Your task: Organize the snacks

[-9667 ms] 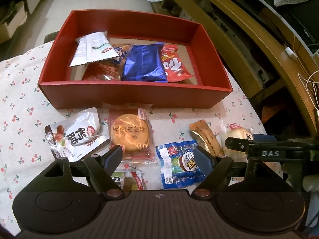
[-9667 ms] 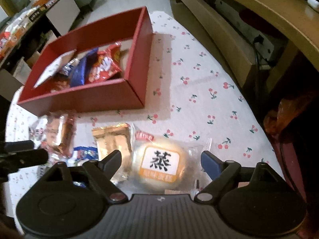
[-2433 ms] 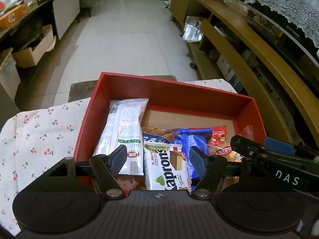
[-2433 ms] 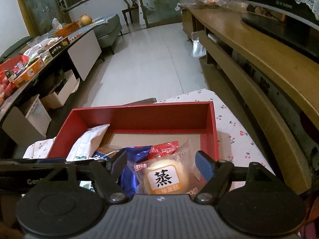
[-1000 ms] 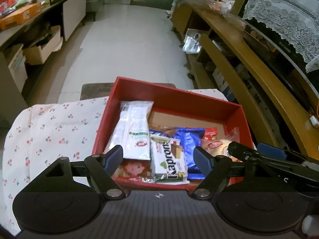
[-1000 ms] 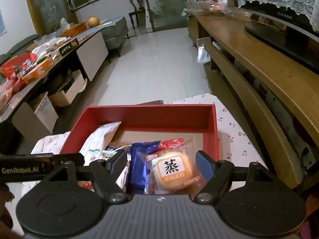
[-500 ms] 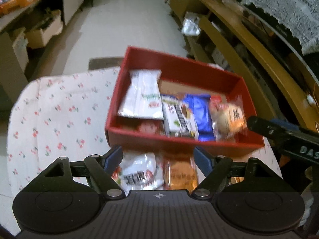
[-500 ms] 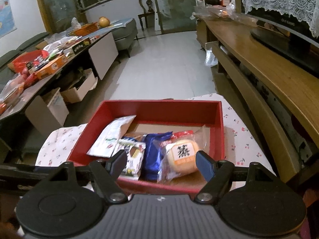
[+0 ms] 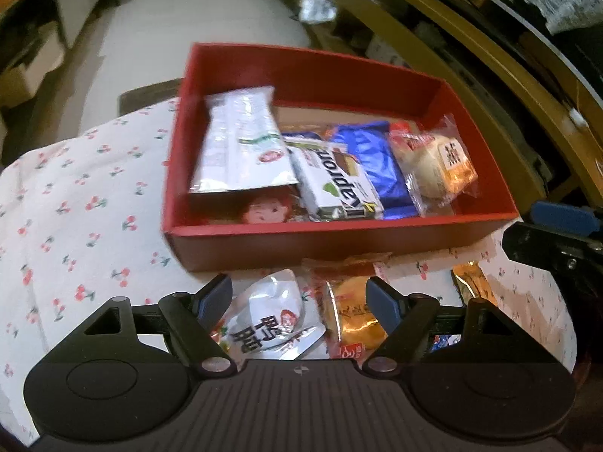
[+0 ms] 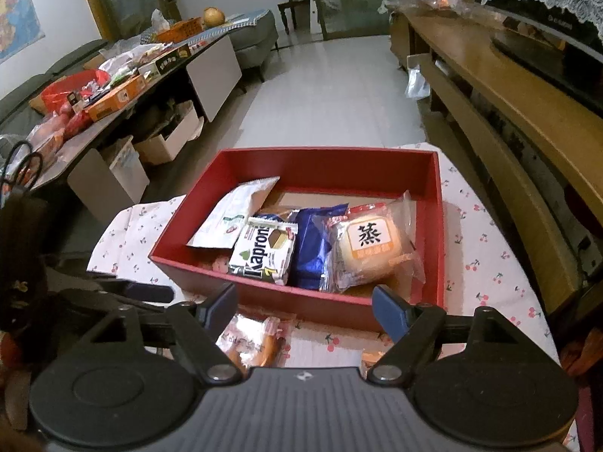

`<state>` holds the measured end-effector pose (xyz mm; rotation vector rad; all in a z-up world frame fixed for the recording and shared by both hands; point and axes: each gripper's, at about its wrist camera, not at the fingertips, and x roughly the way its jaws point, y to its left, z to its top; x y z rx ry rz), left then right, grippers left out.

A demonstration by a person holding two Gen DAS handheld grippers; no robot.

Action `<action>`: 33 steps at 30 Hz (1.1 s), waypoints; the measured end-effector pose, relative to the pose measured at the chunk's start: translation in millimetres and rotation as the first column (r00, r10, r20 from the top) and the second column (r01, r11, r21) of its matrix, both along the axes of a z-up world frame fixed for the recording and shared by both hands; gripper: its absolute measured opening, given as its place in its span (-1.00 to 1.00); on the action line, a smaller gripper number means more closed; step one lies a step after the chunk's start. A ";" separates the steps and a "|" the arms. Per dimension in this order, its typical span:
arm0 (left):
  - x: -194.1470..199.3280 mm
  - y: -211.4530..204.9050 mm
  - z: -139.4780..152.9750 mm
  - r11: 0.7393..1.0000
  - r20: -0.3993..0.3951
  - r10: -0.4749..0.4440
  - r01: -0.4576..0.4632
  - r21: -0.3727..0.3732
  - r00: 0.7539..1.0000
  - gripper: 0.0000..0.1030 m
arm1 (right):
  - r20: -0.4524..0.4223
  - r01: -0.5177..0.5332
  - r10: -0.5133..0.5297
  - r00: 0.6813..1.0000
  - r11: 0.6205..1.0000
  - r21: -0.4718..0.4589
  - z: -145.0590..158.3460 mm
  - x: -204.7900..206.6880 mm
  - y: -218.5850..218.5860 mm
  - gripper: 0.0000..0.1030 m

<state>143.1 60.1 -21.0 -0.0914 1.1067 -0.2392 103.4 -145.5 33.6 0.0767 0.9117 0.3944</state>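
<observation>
Left gripper [image 9: 299, 293] above white duck-snack pouch [image 9: 269, 320]

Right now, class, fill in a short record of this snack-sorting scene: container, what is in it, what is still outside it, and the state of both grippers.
container: red box on a cherry-print tablecloth
inside box: white packet, Kapron wafer pack, blue packet, wrapped steamed cake
outside box, near side: white duck-snack pouch, orange wrapped pastry
left gripper: open, nothing held, over the pouch and pastry
right gripper: open, jaws just widened, nothing between them
</observation>
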 end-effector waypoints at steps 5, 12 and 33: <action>2.9 -7.4 -13.8 0.999 -0.031 -0.044 0.044 0.018 0.999 0.61 | -0.019 0.003 -0.003 1.000 1.000 -0.005 -4.4 0.6 -3.2 0.78; -10.6 -8.2 -13.3 0.998 -0.047 -0.055 0.053 -0.035 0.997 0.63 | -0.038 0.015 -0.015 0.999 1.000 0.007 -5.1 1.4 -8.8 0.79; -25.6 -30.0 -14.5 0.976 -0.035 -0.181 0.184 0.117 0.983 0.65 | -0.072 0.010 -0.011 0.997 1.000 -0.005 -12.7 2.0 -10.0 0.80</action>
